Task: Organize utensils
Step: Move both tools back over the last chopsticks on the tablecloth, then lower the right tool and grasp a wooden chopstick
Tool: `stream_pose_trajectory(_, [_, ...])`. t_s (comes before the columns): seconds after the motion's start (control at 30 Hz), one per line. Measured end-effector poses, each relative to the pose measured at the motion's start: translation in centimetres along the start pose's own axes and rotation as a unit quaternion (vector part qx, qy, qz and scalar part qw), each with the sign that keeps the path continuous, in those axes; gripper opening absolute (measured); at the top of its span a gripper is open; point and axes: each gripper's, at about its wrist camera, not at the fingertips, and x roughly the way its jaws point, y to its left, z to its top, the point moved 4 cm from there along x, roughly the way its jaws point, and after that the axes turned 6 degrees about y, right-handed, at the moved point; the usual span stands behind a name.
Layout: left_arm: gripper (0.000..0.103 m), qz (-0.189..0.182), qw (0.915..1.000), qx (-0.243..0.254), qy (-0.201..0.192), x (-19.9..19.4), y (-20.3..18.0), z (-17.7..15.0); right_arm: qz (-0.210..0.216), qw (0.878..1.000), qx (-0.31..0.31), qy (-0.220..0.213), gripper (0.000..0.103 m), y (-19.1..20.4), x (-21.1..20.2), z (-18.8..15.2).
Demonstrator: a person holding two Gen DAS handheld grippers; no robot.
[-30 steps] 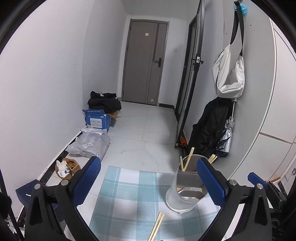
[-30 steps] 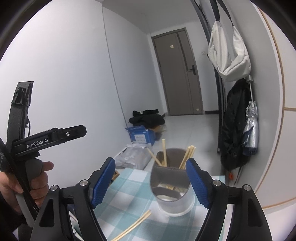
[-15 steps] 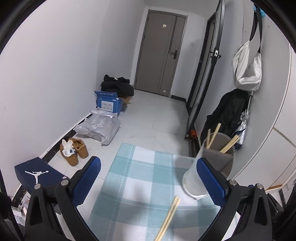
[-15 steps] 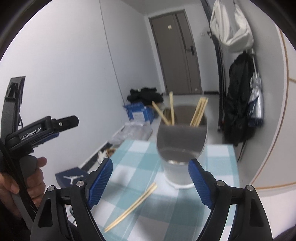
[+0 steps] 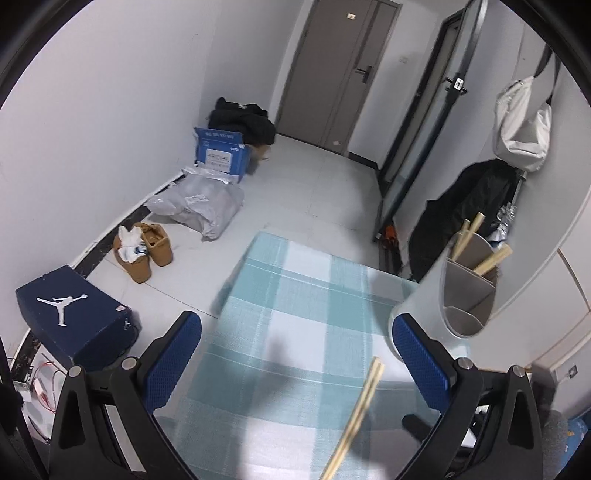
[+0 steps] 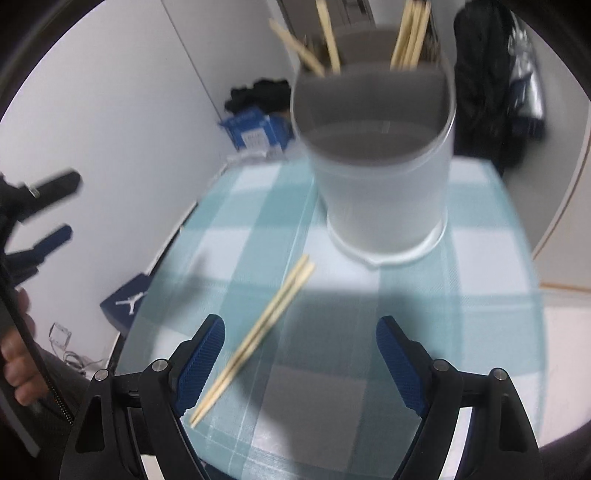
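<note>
A pair of wooden chopsticks (image 6: 258, 332) lies loose on the teal checked tablecloth (image 6: 480, 266), just in front of a white utensil holder (image 6: 384, 184) with grey compartments that hold several more chopsticks (image 6: 410, 33). My right gripper (image 6: 299, 354) hangs open above the cloth, its left pad close beside the loose pair, nothing between the jaws. In the left wrist view the same pair (image 5: 354, 413) lies between the fingers of my open left gripper (image 5: 295, 354), below it. The holder (image 5: 458, 295) stands at the right there.
The table's left edge (image 5: 229, 288) drops to a tiled floor with a dark shoebox (image 5: 70, 321), tan shoes (image 5: 144, 251), a grey bag (image 5: 199, 206) and a blue box (image 5: 221, 155). A black coat (image 5: 465, 206) and a white bag (image 5: 521, 129) hang on the right wall. A hand (image 6: 16, 365) holds the left gripper.
Both grippers have dropped toward the table and tipped downward. The holder and loose chopsticks now fill much more of the right wrist view. Both stay open.
</note>
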Motion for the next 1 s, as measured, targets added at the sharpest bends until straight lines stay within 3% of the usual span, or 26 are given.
stream_pose_trajectory(0.1, [0.101, 0.013, 0.9998, -0.013, -0.002, -0.1, 0.8, 0.2, -0.011, 1.0, -0.009, 0.018, 0.083, 0.5, 1.6, -0.1])
stream_pose_trajectory(0.33, [0.101, 0.03, 0.9996, -0.002, 0.004, 0.1, 1.2, 0.3, -0.045, 0.998, 0.004, 0.054, 0.053, 1.1, 4.4, 0.0])
stream_pose_trajectory(0.63, [0.101, 0.018, 0.9988, -0.038, 0.025, 0.6, 2.8, 0.4, -0.106, 0.993, -0.02, 0.055, 0.033, 2.9, 5.4, 0.5])
stream_pose_trajectory(0.7, [0.101, 0.021, 0.9987, -0.039, 0.024, 0.5, 2.8, 0.4, -0.103, 0.993, -0.02, 0.059, 0.021, 3.1, 5.6, 1.0])
stream_pose_trajectory(0.87, [0.101, 0.019, 0.9984, -0.047, 0.027, 0.4, 3.0, 0.4, -0.098, 0.991, -0.033, 0.081, 0.018, 3.5, 5.9, 1.4])
stream_pose_trajectory(1.0, [0.101, 0.018, 0.9982, -0.051, 0.028, 0.5, 3.2, 0.6, -0.091, 0.988, -0.061, 0.104, 0.007, 3.8, 5.9, 1.6])
